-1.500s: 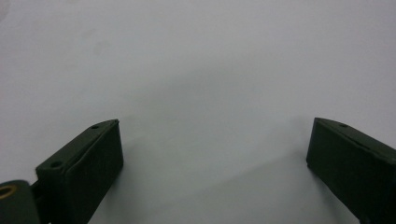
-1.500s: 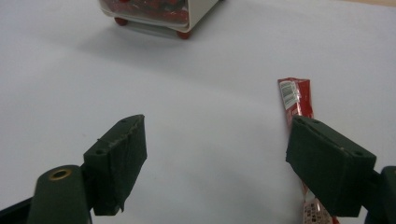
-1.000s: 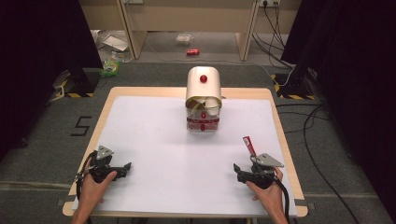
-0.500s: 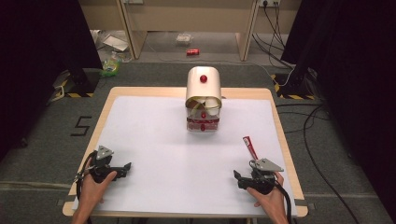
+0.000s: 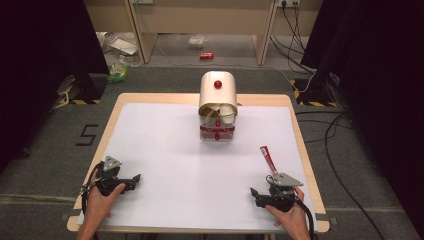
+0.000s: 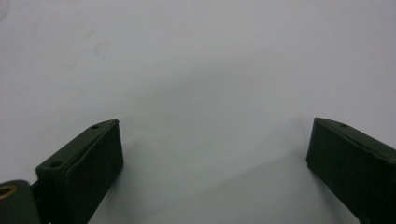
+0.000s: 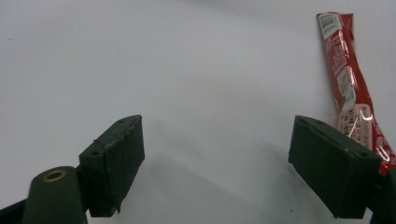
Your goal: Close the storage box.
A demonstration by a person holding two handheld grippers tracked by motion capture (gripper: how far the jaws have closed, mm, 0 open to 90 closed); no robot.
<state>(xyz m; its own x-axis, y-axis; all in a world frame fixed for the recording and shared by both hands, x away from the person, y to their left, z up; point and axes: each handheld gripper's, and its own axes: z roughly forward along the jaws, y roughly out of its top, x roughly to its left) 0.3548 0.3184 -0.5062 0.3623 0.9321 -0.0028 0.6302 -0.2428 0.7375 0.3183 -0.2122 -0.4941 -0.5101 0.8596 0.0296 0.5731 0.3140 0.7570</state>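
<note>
1. Two grippers rest near the table's [image 5: 150, 125] front edge, jaws spread and empty.
2. Red sachet [image 5: 267, 159] lies just beyond the right gripper [image 5: 256, 195], long axis pointing away; the left gripper [image 5: 135, 178] is well apart.
3. Sachet: slim, glossy, crinkled film, printed labels.

The table [image 5: 150, 100] has a light wooden edge and a white sheet [image 5: 165, 150] covers nearly all of its top. It stands on a grey carpet floor [image 5: 45, 165]. On the floor at the left a black number "5" [image 5: 86, 135] is marked. Black curtains [image 5: 45, 55] hang at both sides of the room. Behind the table is pale wooden furniture [image 5: 200, 20], and near it some litter [image 5: 120, 46] and a red can [image 5: 206, 55] lie. Black cables [image 5: 345, 140] run over the floor at the right. Yellow-black striped tape [image 5: 305, 93] marks two stand bases.
</note>
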